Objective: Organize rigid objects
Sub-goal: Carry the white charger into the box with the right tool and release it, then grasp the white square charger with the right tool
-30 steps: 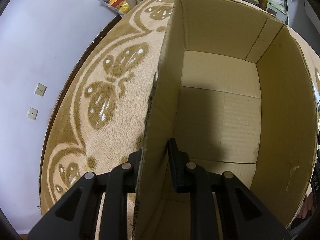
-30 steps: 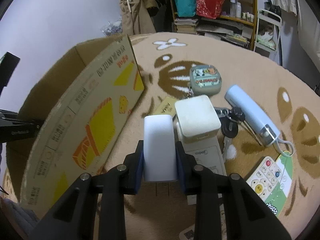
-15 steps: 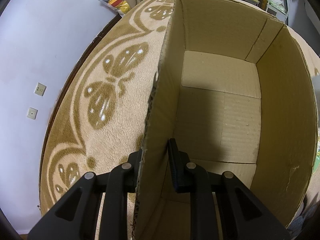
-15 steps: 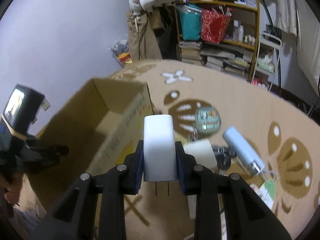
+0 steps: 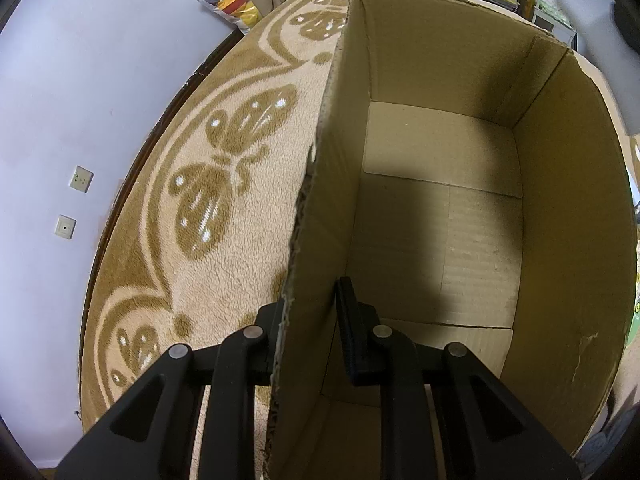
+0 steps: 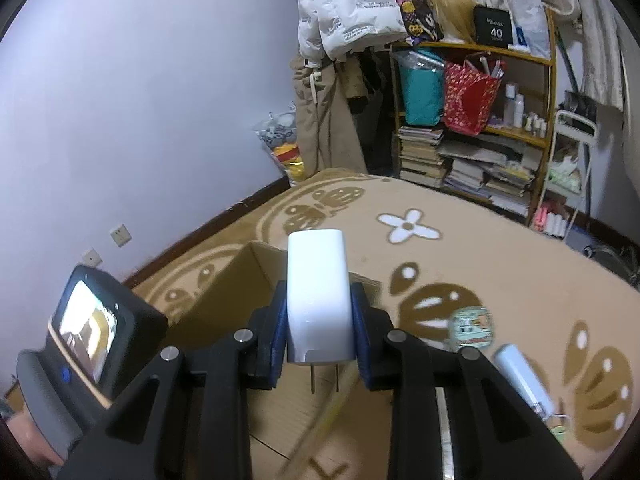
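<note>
My right gripper (image 6: 318,344) is shut on a white plug charger (image 6: 317,292), prongs pointing back at the camera, held high above the brown cardboard box (image 6: 224,308). My left gripper (image 5: 310,316) is shut on the box's left wall (image 5: 316,240), one finger outside and one inside. In the left wrist view the box interior (image 5: 440,220) holds nothing. The left gripper's camera body (image 6: 92,332) shows at the left of the right wrist view.
A green pouch (image 6: 470,326) and a pale blue cylinder (image 6: 524,380) lie on the beige patterned rug (image 6: 500,260) to the right of the box. A cluttered shelf (image 6: 472,120) and hanging clothes (image 6: 332,80) stand at the far wall.
My right gripper has risen with the charger and moved left over the box, and now looks out across the room. The left gripper has held still on the box wall.
</note>
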